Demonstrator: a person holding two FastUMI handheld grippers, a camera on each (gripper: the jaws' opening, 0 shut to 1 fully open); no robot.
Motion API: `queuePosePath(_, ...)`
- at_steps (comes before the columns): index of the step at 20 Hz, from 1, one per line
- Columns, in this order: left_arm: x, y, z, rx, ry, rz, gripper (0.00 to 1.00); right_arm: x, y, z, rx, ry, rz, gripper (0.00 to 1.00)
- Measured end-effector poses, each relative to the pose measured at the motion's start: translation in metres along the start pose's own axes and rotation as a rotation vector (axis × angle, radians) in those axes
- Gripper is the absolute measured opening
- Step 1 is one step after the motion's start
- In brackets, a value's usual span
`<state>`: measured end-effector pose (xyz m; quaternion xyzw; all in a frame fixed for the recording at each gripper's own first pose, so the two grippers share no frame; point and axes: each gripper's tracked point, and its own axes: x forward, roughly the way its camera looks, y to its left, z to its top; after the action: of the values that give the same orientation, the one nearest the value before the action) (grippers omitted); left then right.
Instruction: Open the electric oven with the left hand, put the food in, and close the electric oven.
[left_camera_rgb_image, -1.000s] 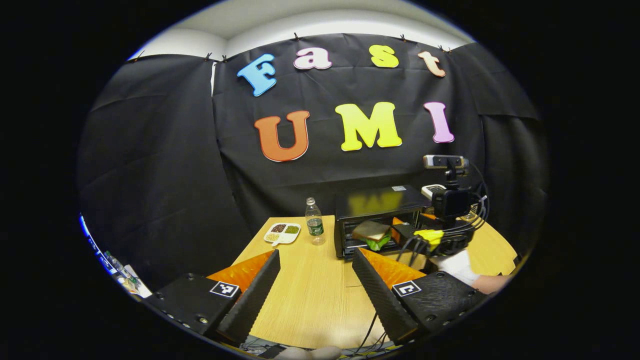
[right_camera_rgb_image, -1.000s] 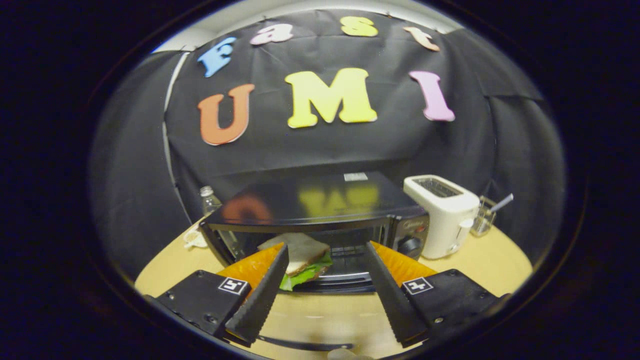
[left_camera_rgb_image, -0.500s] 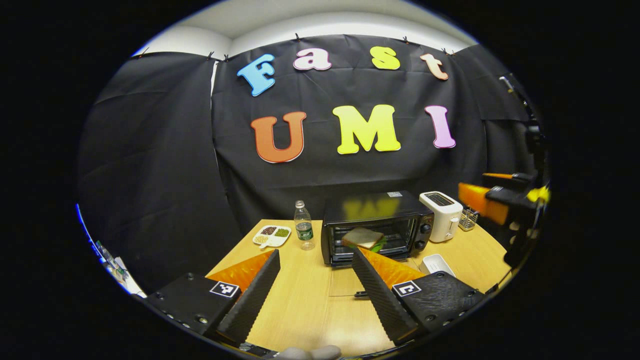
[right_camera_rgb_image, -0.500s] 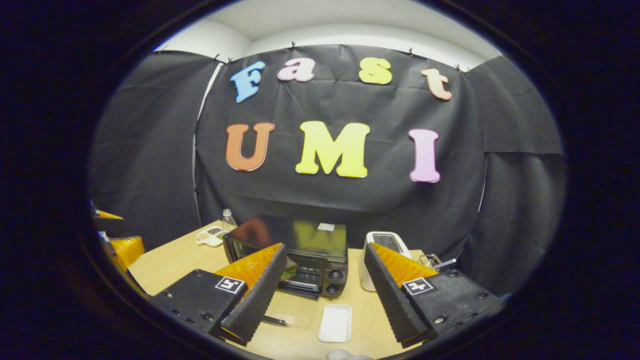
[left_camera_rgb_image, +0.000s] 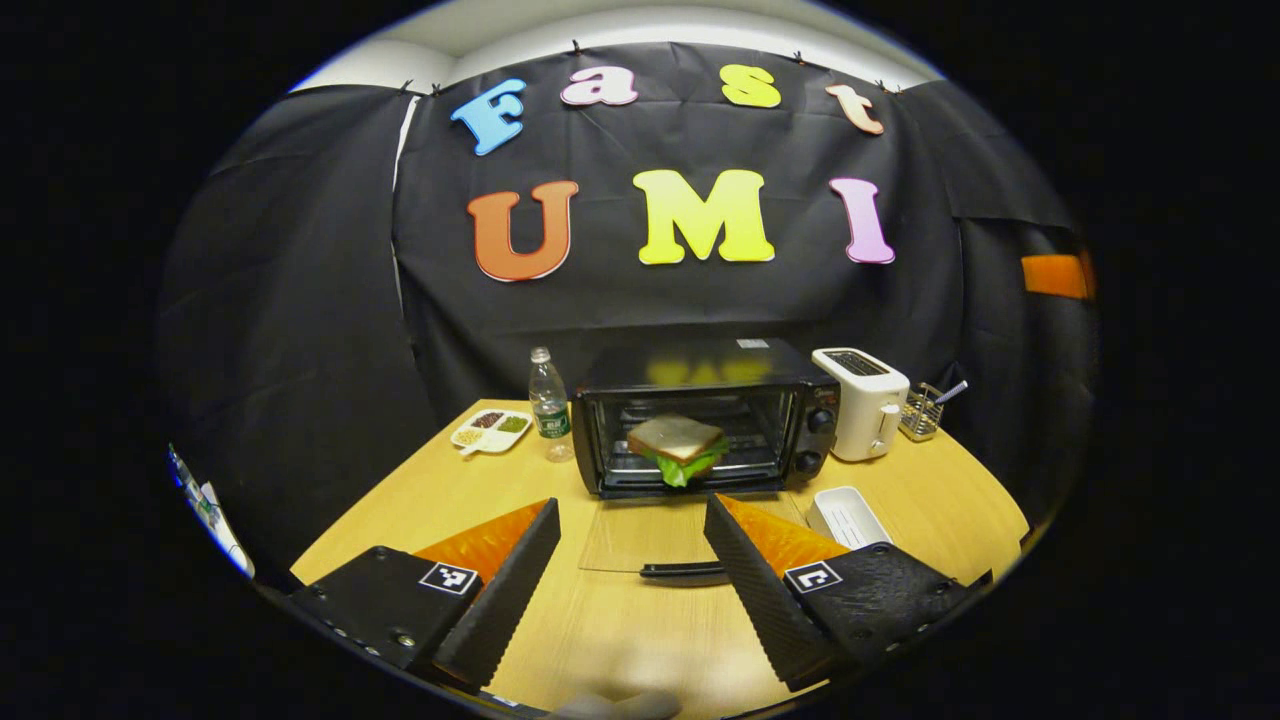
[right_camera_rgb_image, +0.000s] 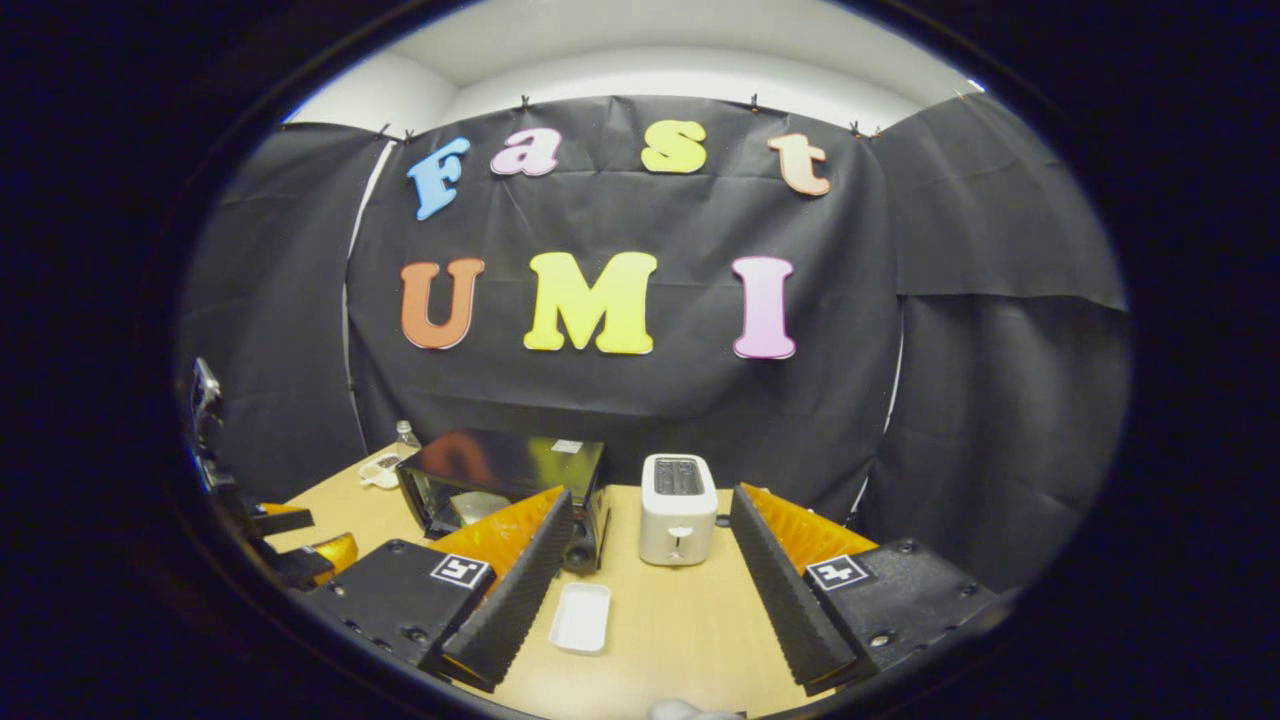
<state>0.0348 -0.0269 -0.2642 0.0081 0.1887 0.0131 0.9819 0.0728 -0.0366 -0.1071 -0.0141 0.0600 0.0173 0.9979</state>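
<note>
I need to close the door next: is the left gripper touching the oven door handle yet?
Apart. In the left gripper view, the left gripper is open and bare table lies between its fingers, while the door handle lies beyond the fingertips, unclasped.

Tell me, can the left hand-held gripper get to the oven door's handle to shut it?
Probably yes. The left hand-held gripper is open, and the door handle lies on the bare table just ahead, between its fingers, with nothing in between.

Sandwich (left_camera_rgb_image: 676, 446) inside oven (left_camera_rgb_image: 705, 415), between bottle (left_camera_rgb_image: 546, 400) and toaster (left_camera_rgb_image: 860, 402), on table (left_camera_rgb_image: 450, 500).
</note>
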Motion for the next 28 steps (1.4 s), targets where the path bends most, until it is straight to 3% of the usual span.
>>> queuePosePath(1,0.006,-0.007,-0.013,-0.002,0.024,-0.011,0.96,-0.005,-0.004,0.001,-0.001,0.004,0.001,1.00)
queuePosePath(3,0.017,-0.023,-0.036,-0.007,0.071,-0.030,0.96,-0.011,-0.004,0.001,-0.007,0.022,0.006,0.95)
queuePosePath(7,0.042,-0.047,-0.081,0.021,0.160,-0.062,0.96,-0.023,-0.018,-0.001,0.006,0.037,-0.014,1.00)
queuePosePath(8,0.047,-0.051,-0.093,0.012,0.183,-0.069,0.96,-0.025,-0.022,-0.004,0.005,0.046,-0.019,0.95)
queuePosePath(9,0.051,-0.054,-0.103,0.003,0.211,-0.066,0.96,-0.026,-0.024,-0.007,0.005,0.052,-0.024,1.00)
queuePosePath(12,0.062,-0.061,-0.131,-0.029,0.278,-0.066,1.00,-0.027,-0.032,-0.016,-0.012,0.082,-0.040,1.00)
queuePosePath(13,0.068,-0.062,-0.139,-0.036,0.294,-0.065,0.96,-0.028,-0.033,-0.021,-0.019,0.094,-0.042,0.95)
queuePosePath(15,0.076,-0.063,-0.153,-0.040,0.326,-0.056,0.96,-0.029,-0.036,-0.024,-0.033,0.108,-0.049,1.00)
queuePosePath(20,0.092,-0.071,-0.171,-0.045,0.371,-0.063,0.96,-0.027,-0.037,-0.031,-0.034,0.129,-0.062,1.00)
queuePosePath(28,0.107,-0.074,-0.161,-0.028,0.351,-0.078,0.95,-0.023,-0.033,-0.037,-0.036,0.155,-0.053,1.00)
